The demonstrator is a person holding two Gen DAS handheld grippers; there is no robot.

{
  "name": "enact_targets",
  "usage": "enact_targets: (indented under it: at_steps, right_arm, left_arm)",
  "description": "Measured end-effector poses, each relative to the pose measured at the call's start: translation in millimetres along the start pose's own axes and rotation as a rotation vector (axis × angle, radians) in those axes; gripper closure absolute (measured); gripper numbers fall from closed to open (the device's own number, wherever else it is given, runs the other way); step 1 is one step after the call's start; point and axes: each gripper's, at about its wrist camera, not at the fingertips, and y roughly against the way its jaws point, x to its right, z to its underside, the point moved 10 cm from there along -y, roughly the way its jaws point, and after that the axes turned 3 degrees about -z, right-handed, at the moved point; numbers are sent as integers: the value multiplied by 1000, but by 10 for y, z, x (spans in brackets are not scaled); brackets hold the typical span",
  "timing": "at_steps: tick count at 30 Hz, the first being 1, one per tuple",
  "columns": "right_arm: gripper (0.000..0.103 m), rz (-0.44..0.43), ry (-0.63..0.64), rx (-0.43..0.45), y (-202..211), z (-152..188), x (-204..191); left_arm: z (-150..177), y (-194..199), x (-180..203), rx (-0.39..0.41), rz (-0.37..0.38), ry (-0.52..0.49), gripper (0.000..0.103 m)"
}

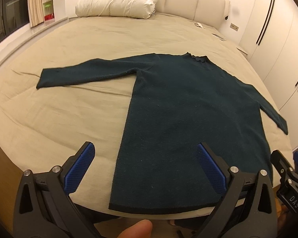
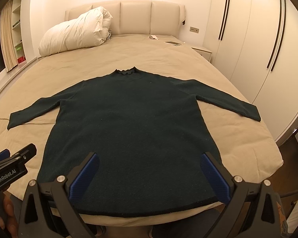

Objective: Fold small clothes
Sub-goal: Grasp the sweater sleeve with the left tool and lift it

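The sweater (image 2: 129,130) is a dark teal, long-sleeved knit with a small ruffled collar (image 2: 126,71). It lies flat on the bed (image 2: 248,148), front or back side up (cannot tell which), with the body smooth and unfolded. Both sleeves are spread outward: the left sleeve (image 2: 33,112) angles toward the left edge of the bed, and the right sleeve (image 2: 230,103) extends toward the right edge. The collar points toward the headboard (image 2: 136,17); the hem (image 2: 149,211) lies along the near edge of the bed, closest to the person.

The left tool (image 1: 145,170) hangs above the near left corner of the sweater body. Its jaws stand wide apart and hold nothing; one blue pad is over bare bedsheet, the other over the knit.

The right tool (image 2: 149,175) hangs above the hem at the middle of the sweater body. Its jaws are likewise spread wide and grip nothing; both pads are over the fabric.

A rolled white duvet (image 2: 75,33) rests at the head of the bed, well apart from the sweater.
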Motion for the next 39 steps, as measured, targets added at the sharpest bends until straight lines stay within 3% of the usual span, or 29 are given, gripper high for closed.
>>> enact_targets:
  at_steps: [6, 10, 16, 19, 23, 27, 31, 39]
  right_arm:
    - [0, -6, 19, -3, -56, 14, -109]
    - [0, -25, 50, 7, -85, -110, -212]
    - [0, -87, 114, 24, -169, -338, -578]
    - [0, -140, 131, 25, -232, -436, -775]
    - [0, -238, 121, 22, -319, -571, -1002]
    - [0, -345, 75, 12, -406, -699, -1194]
    - [0, -427, 43, 2, -471, -783, -1344]
    - [6, -496, 20, -29, -656, -834, -1526]
  left_arm:
    - [-36, -66, -73, 4, 62, 44, 0]
    - [-148, -108, -155, 34, 217, 129, 0]
    - [-155, -399, -530, -63, 302, 251, 0]
    - [-206, -583, -917, -116, 328, 372, 0]
    - [-546, -731, -1636, -19, 437, 623, 0]
    - [-842, -1011, -2256, 46, 505, 813, 0]
    - [-1077, -1370, -2709, 91, 545, 942, 0]
    - [-1222, -2083, -3213, 60, 575, 1138, 4]
